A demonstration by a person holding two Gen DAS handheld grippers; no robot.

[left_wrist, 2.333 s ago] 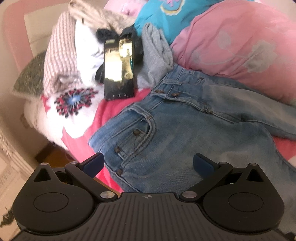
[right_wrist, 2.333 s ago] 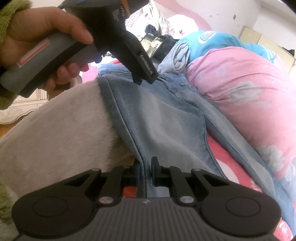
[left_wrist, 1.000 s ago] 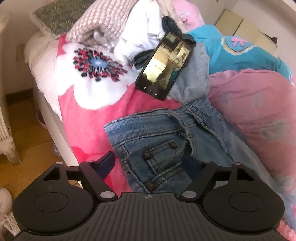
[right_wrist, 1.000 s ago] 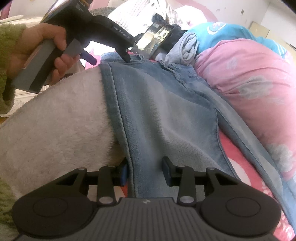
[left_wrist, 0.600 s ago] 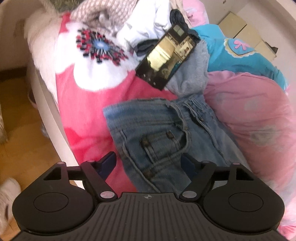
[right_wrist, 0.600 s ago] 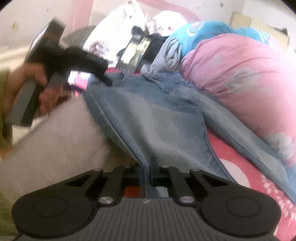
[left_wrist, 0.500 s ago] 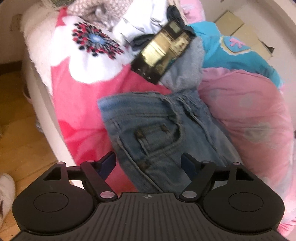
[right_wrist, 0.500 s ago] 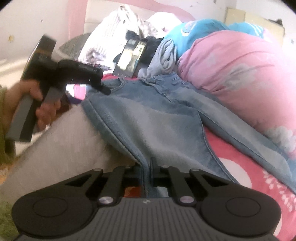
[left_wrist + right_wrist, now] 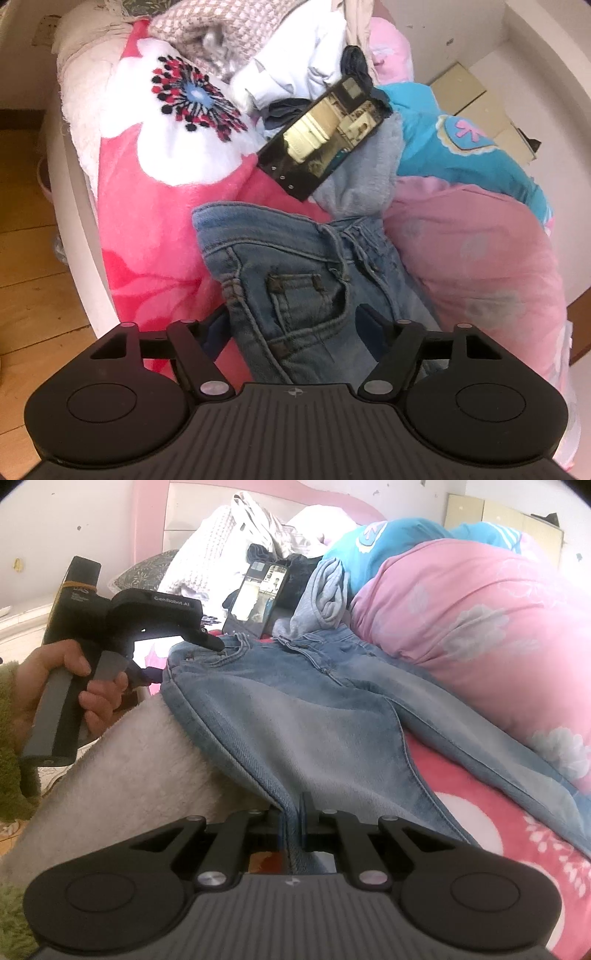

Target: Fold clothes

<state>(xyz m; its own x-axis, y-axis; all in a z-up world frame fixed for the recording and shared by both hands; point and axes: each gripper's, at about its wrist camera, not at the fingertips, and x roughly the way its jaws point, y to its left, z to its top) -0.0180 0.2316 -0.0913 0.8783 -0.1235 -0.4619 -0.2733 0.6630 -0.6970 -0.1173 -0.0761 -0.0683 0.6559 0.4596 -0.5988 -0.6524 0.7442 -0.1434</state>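
Across the pink bed (image 9: pixel 155 236) lie the jeans (image 9: pixel 295 716); right tool (image 9: pixel 291 819) clenches their side seam, left tool (image 9: pixel 291 328) straddles the waistband pocket, closing in but not yet gripping, just below the phone (image 9: pixel 321 147).

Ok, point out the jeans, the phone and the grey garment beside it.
jeans (image 9: pixel 295 295): left wrist view, front pocket near the waistband.
phone (image 9: pixel 325 136): left wrist view, middle of its reflective screen.
grey garment (image 9: pixel 327 594): right wrist view, its rolled folds right of the phone.
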